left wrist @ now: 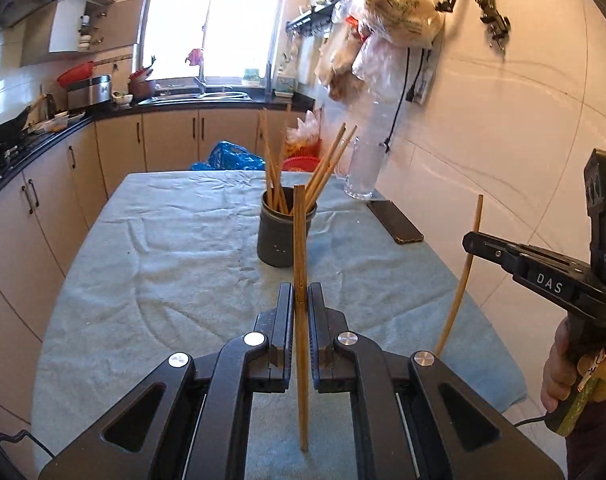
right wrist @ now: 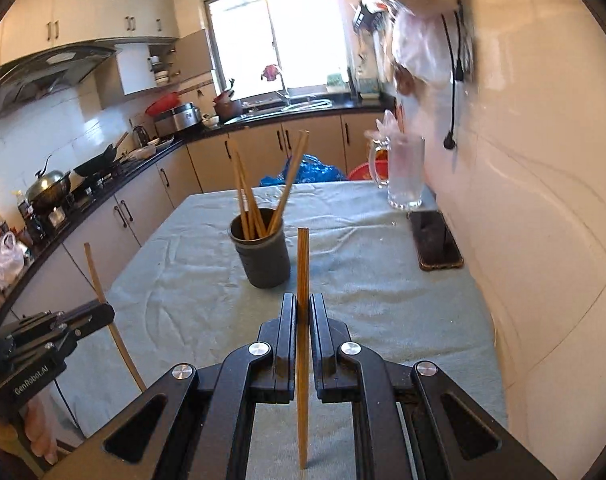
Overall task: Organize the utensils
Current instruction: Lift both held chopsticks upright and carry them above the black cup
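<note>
Two chopsticks raised over the cloth-covered counter [left wrist: 151, 248], bound for the holder.

On the pale blue-grey cloth stands the dark grey cylindrical holder [left wrist: 283, 232], already bristling with brown wooden chopsticks, likely the collecting point. The left gripper [left wrist: 301, 300] has its fingers pinched on one upright wooden chopstick [left wrist: 299, 240]; the right gripper [right wrist: 303, 312] is likewise clamped on another wooden chopstick [right wrist: 303, 264], both held vertical, probably for dropping in end-first.
</note>
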A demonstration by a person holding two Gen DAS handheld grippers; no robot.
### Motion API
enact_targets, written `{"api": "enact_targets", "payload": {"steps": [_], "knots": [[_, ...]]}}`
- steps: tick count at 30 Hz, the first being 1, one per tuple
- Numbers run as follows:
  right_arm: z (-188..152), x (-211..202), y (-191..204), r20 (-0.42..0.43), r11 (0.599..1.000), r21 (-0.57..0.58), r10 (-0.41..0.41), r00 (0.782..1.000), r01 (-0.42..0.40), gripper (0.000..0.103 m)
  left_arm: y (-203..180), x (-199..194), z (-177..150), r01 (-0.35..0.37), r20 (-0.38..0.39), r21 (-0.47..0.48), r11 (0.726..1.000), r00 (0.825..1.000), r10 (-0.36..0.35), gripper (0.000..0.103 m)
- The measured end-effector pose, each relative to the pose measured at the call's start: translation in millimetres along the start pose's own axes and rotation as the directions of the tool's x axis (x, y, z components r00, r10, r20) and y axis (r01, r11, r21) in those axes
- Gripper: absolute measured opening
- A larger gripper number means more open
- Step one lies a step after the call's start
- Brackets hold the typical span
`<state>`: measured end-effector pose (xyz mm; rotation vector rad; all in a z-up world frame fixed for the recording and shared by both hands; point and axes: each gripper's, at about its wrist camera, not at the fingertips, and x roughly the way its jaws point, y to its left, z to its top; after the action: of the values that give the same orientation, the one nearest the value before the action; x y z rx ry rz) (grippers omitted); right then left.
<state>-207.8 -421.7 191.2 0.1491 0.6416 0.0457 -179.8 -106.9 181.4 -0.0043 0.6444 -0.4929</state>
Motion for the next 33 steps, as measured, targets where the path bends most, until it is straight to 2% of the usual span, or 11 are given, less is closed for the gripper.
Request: {"api": "enact_targets", "payload": {"steps": [9,17,33], "knots": [[-0.4,-17.2,5.9,0.041,1.0,-0.006,0.023,0.999,-0.023,0.007,10.2,-29.4,-4.3,-0.022,0.084,-0.058,0.998,0.996,0.027,0.006],[3.3,-21.4,9.4,0.059,0.999,0.004,0.042,0.997,-0.042,0.007,16.9,-42.6,2.4,-0.054,0.129,-0.073,0.996,0.99,0.063,0.006],[15.9,-16.2,14.3,0.106,0.997,0.032,0.064,0.992,-0.068,0.007,21.9,-36.8,15.1,-0.142,0.13,-0.046,0.989,0.981,0.147,0.006]]}}
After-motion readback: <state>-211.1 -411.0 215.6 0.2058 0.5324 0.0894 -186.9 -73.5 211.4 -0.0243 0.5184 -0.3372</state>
